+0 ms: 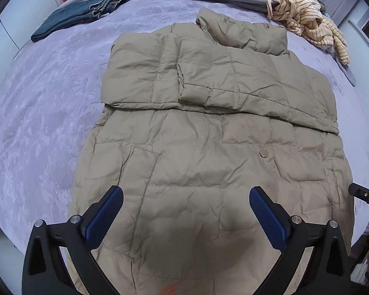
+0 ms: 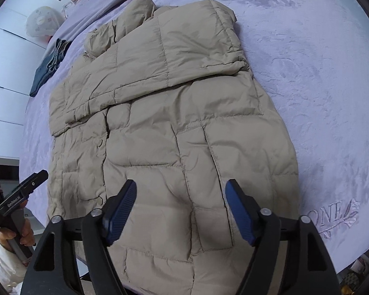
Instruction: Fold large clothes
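Surface: one bed under a lavender plush bedspread [image 1: 49,113] with a pressed floral texture, filling both views; embroidered lettering [image 2: 332,215] sits at the lower right of the right wrist view. White cabinet fronts [image 2: 5,56] border the left edge there. Item 1: one khaki quilted puffer jacket [image 1: 209,172], centre of both frames, laid flat on the bedspread with its collar toward the top of the frame; two sleeves folded across the chest, one overlapping the other; one round snap button [image 1: 265,153] visible mid-front; patch pocket stitching at lower left in the left wrist view. Item 2: one pair of folded blue jeans [image 1: 78,17], upper left, apart from the jacket. Item 3: one heap of cream striped and brown knit garments [image 1: 300,14], upper right, count within the heap not determinable. Item 4: one white rounded object [image 2: 43,21], upper left of the right wrist view, identity unclear. Tools: two grippers. Left gripper [image 1: 185,198], bottom of its own view, jaws spread wide, nothing between the blue pads, hovering above the jacket hem. Right gripper [image 2: 180,191], bottom of its view, jaws parted somewhat less, likewise empty, above the jacket's lower panel. One hand [image 2: 17,233] in a white sleeve grips the left tool's handle at lower left.
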Motion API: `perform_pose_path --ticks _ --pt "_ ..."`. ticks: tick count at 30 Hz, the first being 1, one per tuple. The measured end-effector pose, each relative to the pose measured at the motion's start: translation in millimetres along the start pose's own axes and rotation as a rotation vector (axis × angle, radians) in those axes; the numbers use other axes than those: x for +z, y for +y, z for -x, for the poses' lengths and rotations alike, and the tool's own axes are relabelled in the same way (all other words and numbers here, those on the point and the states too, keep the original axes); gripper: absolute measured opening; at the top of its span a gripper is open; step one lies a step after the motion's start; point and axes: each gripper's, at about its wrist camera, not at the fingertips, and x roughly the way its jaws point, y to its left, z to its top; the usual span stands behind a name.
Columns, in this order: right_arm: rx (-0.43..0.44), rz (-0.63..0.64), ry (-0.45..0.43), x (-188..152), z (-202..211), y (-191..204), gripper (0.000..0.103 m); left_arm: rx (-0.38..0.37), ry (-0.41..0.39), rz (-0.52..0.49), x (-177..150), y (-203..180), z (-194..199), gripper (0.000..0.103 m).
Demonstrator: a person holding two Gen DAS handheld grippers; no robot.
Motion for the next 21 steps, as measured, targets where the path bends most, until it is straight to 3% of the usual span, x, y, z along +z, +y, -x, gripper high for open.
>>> perform_pose_path --ticks 8,10,21 --pt "0.060 -0.033 0.016 -15.9 -8.2 1.1 0.084 0.043 0.033 0.027 -22.5 5.2 -1.0 0.102" --pt "0.072 -0.040 0.016 -22.5 -9.0 2.2 0.103 0.043 0.037 0.027 -27.9 8.0 -0.5 0.102" --pt "0.090 -0.140 -0.005 -68.3 -13.4 9.1 0.103 -0.003 0.039 0.010 -65.0 28.4 -0.7 0.102"
